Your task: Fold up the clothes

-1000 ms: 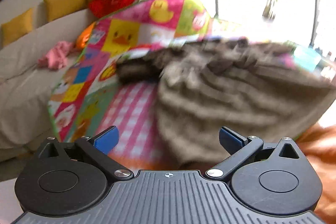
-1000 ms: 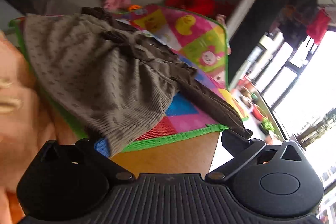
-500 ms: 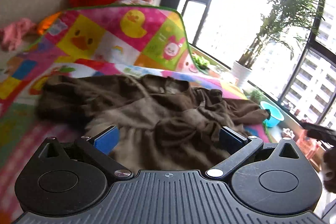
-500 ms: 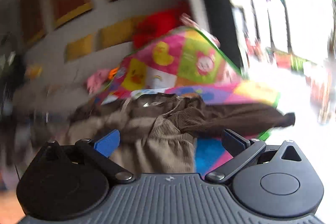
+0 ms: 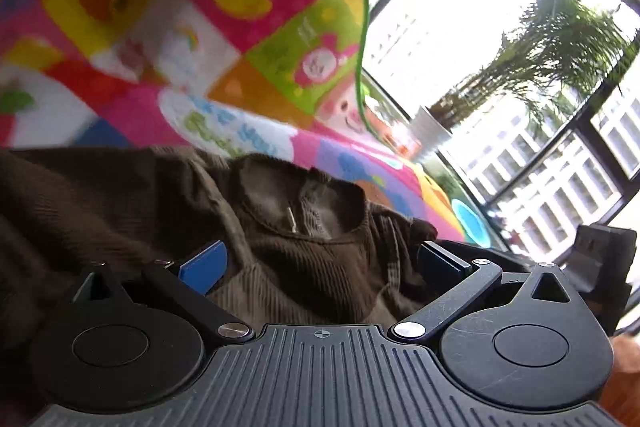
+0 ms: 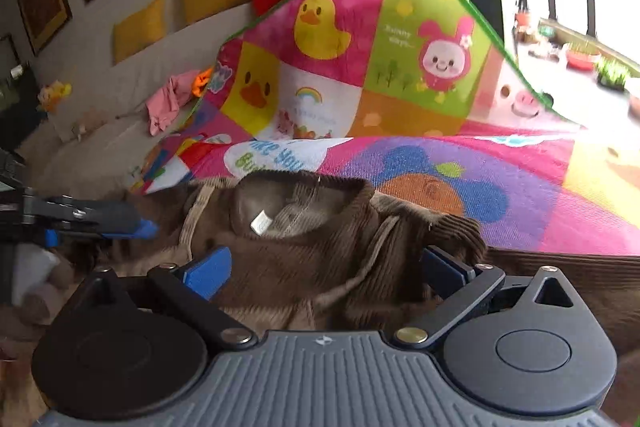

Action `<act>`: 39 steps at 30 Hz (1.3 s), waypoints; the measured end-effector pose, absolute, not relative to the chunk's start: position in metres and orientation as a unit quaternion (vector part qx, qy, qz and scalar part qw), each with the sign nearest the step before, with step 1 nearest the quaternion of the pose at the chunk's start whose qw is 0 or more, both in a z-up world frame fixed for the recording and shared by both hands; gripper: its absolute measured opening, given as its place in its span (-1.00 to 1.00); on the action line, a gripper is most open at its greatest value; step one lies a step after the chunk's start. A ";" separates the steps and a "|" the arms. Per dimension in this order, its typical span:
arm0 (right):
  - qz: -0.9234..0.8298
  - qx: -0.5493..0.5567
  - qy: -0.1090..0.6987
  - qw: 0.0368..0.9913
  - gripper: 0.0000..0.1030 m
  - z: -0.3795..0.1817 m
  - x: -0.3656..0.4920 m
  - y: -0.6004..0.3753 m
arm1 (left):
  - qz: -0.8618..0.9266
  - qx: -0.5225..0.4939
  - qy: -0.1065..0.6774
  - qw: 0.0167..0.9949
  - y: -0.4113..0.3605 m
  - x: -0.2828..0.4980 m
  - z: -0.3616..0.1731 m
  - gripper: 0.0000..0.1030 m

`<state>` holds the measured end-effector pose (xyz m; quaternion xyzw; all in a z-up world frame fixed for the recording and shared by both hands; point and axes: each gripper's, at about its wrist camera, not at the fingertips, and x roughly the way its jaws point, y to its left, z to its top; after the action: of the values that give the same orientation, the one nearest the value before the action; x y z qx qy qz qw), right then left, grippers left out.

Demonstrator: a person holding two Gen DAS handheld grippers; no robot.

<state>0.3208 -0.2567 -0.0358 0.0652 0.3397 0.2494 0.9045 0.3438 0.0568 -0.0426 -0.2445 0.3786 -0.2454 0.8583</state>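
A brown ribbed garment [image 5: 304, 267] lies on a colourful play mat [image 5: 192, 39], its neckline with a small white tag [image 5: 291, 221] facing me. My left gripper [image 5: 320, 263] is open, low over the garment just below the collar. In the right wrist view the same garment [image 6: 320, 259] shows with its collar and tag [image 6: 260, 221]. My right gripper [image 6: 324, 267] is open, its blue pads either side of the right shoulder area. The left gripper's fingers [image 6: 120, 223] show at the left of that view, near the other shoulder.
The play mat [image 6: 400, 67] curls up behind the garment. A beige sofa [image 6: 100, 131] with yellow cushions, a red cushion and a pink cloth [image 6: 168, 103] stands beyond it. Large windows and a potted palm [image 5: 540, 59] are to the right.
Both grippers have swung and moved in close to the garment's collar end. They stay open. The garment now fills the lower part of both views.
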 end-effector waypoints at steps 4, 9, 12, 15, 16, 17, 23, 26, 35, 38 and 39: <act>0.278 0.080 0.357 0.888 0.96 -0.047 0.343 -0.252 | -0.227 -0.273 0.401 0.844 0.058 0.389 -0.062 1.00; 0.269 0.050 0.377 0.885 0.96 -0.067 0.371 -0.231 | -0.185 -0.315 0.376 0.852 0.079 0.421 -0.068 1.00; 0.255 0.027 0.366 0.895 0.95 -0.069 0.398 -0.219 | -0.157 -0.325 0.363 0.859 0.094 0.434 -0.069 1.00; 0.239 0.009 0.354 0.904 0.92 -0.068 0.426 -0.209 | -0.137 -0.315 0.354 0.870 0.107 0.433 -0.064 1.00; 0.226 0.002 0.353 0.908 0.91 -0.069 0.434 -0.207 | -0.133 -0.317 0.354 0.870 0.112 0.433 -0.064 1.00; 0.204 -0.006 0.357 0.912 0.90 -0.070 0.441 -0.207 | -0.126 -0.314 0.352 0.873 0.116 0.431 -0.062 1.00; 0.112 -0.014 0.324 0.939 0.86 -0.045 0.424 -0.247 | -0.098 -0.289 0.342 0.889 0.132 0.407 -0.043 1.00; 0.096 0.058 0.303 0.946 0.95 -0.014 0.381 -0.317 | -0.108 -0.255 0.335 0.901 0.130 0.376 -0.025 1.00; -0.076 0.374 0.332 0.862 0.99 -0.052 0.258 -0.540 | -0.189 -0.157 0.337 0.909 0.070 0.265 -0.026 1.00; -0.060 0.450 0.321 0.831 0.81 -0.082 0.253 -0.553 | -0.197 -0.154 0.363 0.897 0.054 0.251 -0.034 1.00; -0.054 0.457 0.317 0.829 0.78 -0.089 0.256 -0.551 | -0.196 -0.155 0.364 0.897 0.052 0.247 -0.034 1.00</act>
<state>0.2560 -0.5515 -0.0885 0.4570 0.3167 -0.0537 0.8294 0.2470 0.0524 -0.0340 -0.1550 0.3643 -0.1962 0.8971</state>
